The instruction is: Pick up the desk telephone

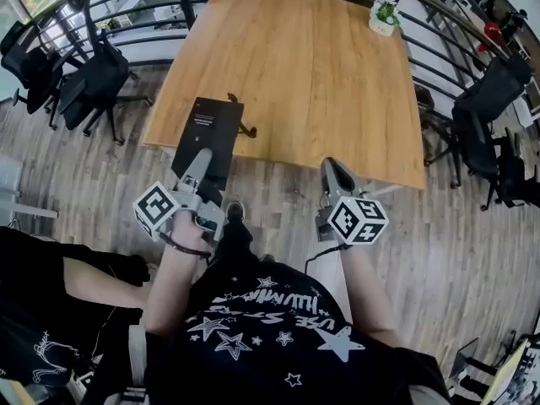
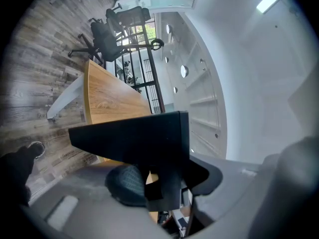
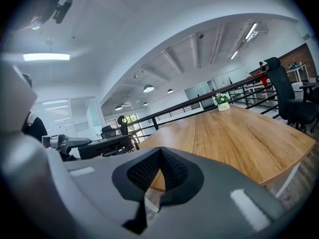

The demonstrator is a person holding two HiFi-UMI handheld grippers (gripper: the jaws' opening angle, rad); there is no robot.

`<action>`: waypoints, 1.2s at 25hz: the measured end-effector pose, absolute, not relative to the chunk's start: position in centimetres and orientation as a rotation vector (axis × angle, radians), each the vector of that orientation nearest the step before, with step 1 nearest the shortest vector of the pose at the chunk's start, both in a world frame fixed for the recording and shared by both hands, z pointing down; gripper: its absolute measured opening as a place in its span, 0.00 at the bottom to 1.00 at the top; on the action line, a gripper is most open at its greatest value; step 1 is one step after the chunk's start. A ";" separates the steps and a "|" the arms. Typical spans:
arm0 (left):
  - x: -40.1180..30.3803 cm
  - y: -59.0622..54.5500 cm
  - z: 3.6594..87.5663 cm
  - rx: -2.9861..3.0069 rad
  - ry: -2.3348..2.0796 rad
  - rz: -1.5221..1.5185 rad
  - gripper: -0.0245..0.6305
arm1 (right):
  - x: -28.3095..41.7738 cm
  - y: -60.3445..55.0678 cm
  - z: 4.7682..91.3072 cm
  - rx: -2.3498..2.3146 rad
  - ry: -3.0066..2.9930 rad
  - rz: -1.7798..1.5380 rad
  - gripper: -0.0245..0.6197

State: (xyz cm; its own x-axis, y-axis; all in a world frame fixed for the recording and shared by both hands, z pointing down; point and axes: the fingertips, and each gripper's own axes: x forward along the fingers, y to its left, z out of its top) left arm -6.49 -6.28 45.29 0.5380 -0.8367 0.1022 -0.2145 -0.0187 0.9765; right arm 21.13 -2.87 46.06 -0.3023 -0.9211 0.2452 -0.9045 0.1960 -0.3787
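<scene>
At one wooden table's (image 1: 321, 83) near edge, one black desk telephone (image 1: 209, 125) clamped in left gripper (image 1: 199, 160), right gripper (image 1: 336, 172) closed, empty, one potted plant (image 1: 385, 15) beyond.

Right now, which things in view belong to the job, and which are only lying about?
Belongs to the job: desk telephone, clamped in the left tongs; wooden table.
Just lying about: potted plant, office chairs; right tongs, shut and empty.

Light wooden table (image 1: 312, 74) on grey plank floor (image 1: 472, 251), small potted plant (image 1: 385, 15) near its far right corner
</scene>
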 end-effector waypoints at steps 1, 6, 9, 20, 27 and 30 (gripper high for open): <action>-6.4 -5.6 45.2 1.549 -0.931 -0.631 0.33 | 21.1 -2.3 45.9 -1.829 2.406 -0.713 0.04; -6.3 -3.5 44.6 1.553 -0.929 -0.639 0.33 | 20.6 -0.4 45.8 -1.808 2.457 -0.696 0.04; -6.2 -2.7 44.6 1.552 -0.936 -0.642 0.33 | 20.5 0.4 46.0 -1.804 2.476 -0.692 0.04; -6.3 -0.6 44.3 1.555 -0.925 -0.652 0.33 | 19.9 2.0 46.1 -1.809 2.491 -0.690 0.04; -6.6 -0.7 44.4 1.543 -0.932 -0.654 0.33 | 19.6 1.6 46.0 -1.804 2.497 -0.690 0.04; -6.8 -0.8 44.4 1.543 -0.934 -0.654 0.33 | 19.5 1.5 45.9 -1.806 2.500 -0.690 0.04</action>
